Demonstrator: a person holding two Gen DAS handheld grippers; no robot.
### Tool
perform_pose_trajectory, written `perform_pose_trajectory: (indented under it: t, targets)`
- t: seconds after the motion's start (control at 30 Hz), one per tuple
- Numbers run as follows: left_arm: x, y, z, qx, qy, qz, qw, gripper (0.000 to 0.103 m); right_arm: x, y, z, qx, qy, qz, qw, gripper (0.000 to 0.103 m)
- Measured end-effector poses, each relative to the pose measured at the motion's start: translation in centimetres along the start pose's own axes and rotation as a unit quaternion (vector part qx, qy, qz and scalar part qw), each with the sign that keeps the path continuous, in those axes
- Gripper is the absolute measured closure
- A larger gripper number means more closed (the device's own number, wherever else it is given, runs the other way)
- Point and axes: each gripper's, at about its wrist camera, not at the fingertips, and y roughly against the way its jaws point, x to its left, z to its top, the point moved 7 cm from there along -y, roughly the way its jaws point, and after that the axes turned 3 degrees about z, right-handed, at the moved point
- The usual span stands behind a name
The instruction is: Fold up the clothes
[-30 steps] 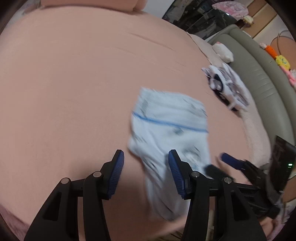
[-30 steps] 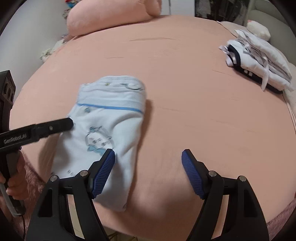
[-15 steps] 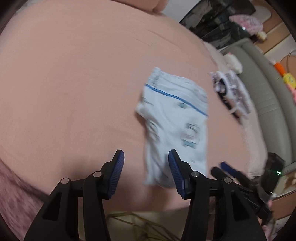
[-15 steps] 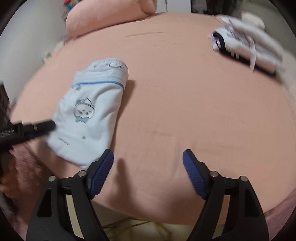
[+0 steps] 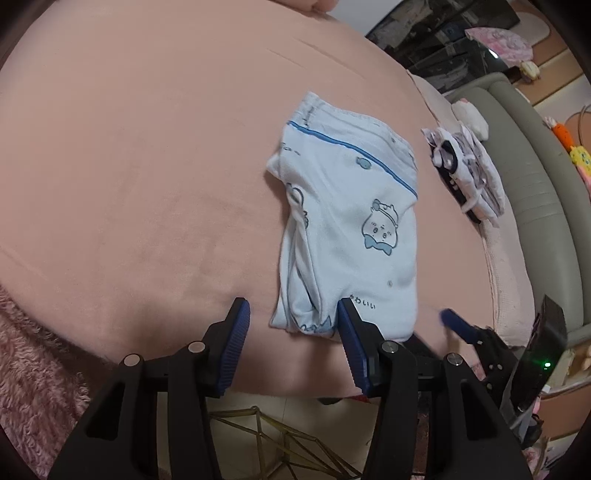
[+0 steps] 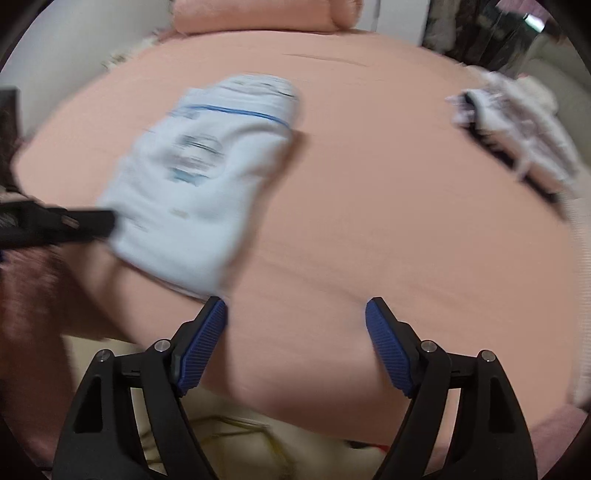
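Near edge: my left claw (image 5: 291,321) hangs released just off the bed's (image 5: 129,184) front edge, nothing between the pads. Its right pad (image 5: 351,343) overlaps the near hem of the shorts (image 5: 351,229) in the left wrist view; I cannot tell whether it touches the cloth. My right claw (image 6: 295,332) is also released, empty, jaws wide, over bare sheet to the right of the shorts (image 6: 199,177).

Change over the last second: both claws have pulled back toward the near edge. A second ago my left claw straddled the lower part of the shorts and my right claw's left pad sat over their near corner; now the whole garment lies ahead of both. The right wrist view is motion-blurred, so that hand is likely in transit. The shorts themselves kept their shape: light blue, folded lengthwise, waistband with blue stripe at the far end, cartoon print up, lying flat near the bed's front edge.

Reading: lengthwise fold looks done and let go. Judged next step is a crosswise fold, near hem to waistband, or a move to the pile.

Far right: folded pile (image 5: 465,177) of white-and-dark clothes at the bed's edge, well apart from the shorts. Pillow (image 6: 258,14) at the far end.
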Motion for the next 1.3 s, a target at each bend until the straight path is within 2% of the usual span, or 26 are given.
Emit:
perform_pose_trajectory:
  t: [0.03,0.1,0.17,0.23,0.3,0.33,0.4,0.43,0.47,0.5,0.53,0.57,0.63,0.7,0.8,0.83,0.87,0.9,0.97,1.03,1.07,1.1,1.13,1.17,1.23,1.3]
  targets:
    - [0.3,0.3,-0.1,0.000,0.018,-0.012,0.9998,0.051,-0.4,0.2,-0.2,0.001,-0.004,-0.014,1.000,0.025]
    - [0.6,0.5,-0.6,0.011,0.055,-0.062,0.9965,0.052,-0.9,1.1,0.0,-0.007,-0.043,0.018,0.999,0.027]
    - [0.1,0.1,-1.5,0.039,0.074,-0.118,0.9894,0.052,-0.2,2.0,0.9,-0.028,-0.075,0.081,0.994,0.027]
    - [-0.4,-0.5,-1.7,0.052,0.094,-0.151,0.9826,0.052,0.9,1.7,1.5,-0.026,-0.109,0.149,0.982,0.023]
    - [-0.8,-1.1,-1.6,0.047,0.094,-0.146,0.9836,0.052,2.0,0.8,2.1,-0.010,-0.140,0.204,0.969,0.022]
    - [-1.0,-1.4,-1.4,0.044,0.091,-0.137,0.9854,0.053,2.3,-0.2,2.4,0.002,-0.144,0.202,0.969,0.020]
    - [-1.5,-2.0,-0.9,0.033,0.075,-0.108,0.9908,0.060,3.2,-1.1,3.0,-0.004,-0.118,0.171,0.978,0.023]
    - [-1.7,-2.1,-0.5,0.025,0.056,-0.077,0.9952,0.076,4.0,-1.0,3.0,-0.007,-0.099,0.154,0.983,0.030]
    - [-1.6,-1.9,-0.4,0.019,0.037,-0.058,0.9974,0.077,4.8,-0.8,2.9,-0.007,-0.080,0.138,0.987,0.033]
    - [-1.7,-1.6,-0.3,0.014,0.029,-0.049,0.9983,0.077,5.8,-0.6,3.0,-0.007,-0.061,0.135,0.989,0.045]
    - [-1.7,-1.4,-0.2,0.008,0.022,-0.042,0.9989,0.078,6.3,-0.5,3.2,-0.006,-0.053,0.146,0.988,0.065]
    - [-1.4,-0.9,0.2,-0.005,0.020,-0.027,0.9994,0.079,7.1,-0.5,3.5,-0.002,-0.051,0.162,0.985,0.073]
    - [-0.5,0.3,1.2,-0.034,0.018,0.003,0.9992,0.079,8.9,-0.5,3.9,0.008,-0.049,0.195,0.980,0.076]
    - [0.3,1.6,2.2,-0.063,0.015,0.033,0.9973,0.079,11.1,-0.7,4.5,0.011,-0.031,0.205,0.978,0.078]
    - [3.4,3.5,3.8,-0.107,0.034,0.093,0.9893,0.079,15.0,-1.0,5.0,0.020,-0.002,0.244,0.969,0.078]
    - [4.6,3.9,4.1,-0.109,0.050,0.088,0.9889,0.079,16.6,-0.8,5.3,0.026,0.024,0.253,0.967,0.078]
    - [5.4,3.9,4.2,-0.101,0.073,0.062,0.9902,0.078,18.3,-0.3,5.7,0.032,0.054,0.258,0.964,0.078]
    - [6.1,4.0,4.2,-0.093,0.096,0.034,0.9904,0.076,18.0,-0.1,6.2,0.024,0.066,0.249,0.966,0.078]
    - [6.5,3.4,3.8,-0.077,0.115,0.008,0.9903,0.066,15.5,0.5,7.9,-0.002,0.057,0.216,0.975,0.076]
    - [6.8,2.8,3.4,-0.061,0.132,-0.017,0.9893,0.063,12.4,0.8,9.5,-0.020,0.026,0.185,0.982,0.060]
    - [6.2,2.2,3.4,-0.051,0.128,-0.031,0.9900,0.063,11.2,1.0,10.4,-0.027,0.014,0.172,0.985,0.057]
    - [5.6,1.5,3.4,-0.040,0.122,-0.044,0.9907,0.063,10.0,1.2,11.3,-0.033,0.001,0.160,0.987,0.050]
    - [5.0,1.0,3.4,-0.038,0.113,-0.040,0.9921,0.062,8.8,1.4,12.2,-0.039,-0.012,0.147,0.988,0.041]
    - [4.3,0.5,3.6,-0.036,0.103,-0.034,0.9934,0.059,8.5,1.2,12.9,-0.041,-0.016,0.147,0.988,0.038]
    - [3.5,-0.3,3.6,-0.038,0.079,-0.014,0.9960,0.058,8.5,0.4,14.1,-0.041,-0.020,0.158,0.986,0.034]
    - [3.2,-0.6,3.9,-0.041,0.070,-0.009,0.9967,0.058,8.6,-1.6,14.8,-0.029,-0.018,0.169,0.985,0.029]
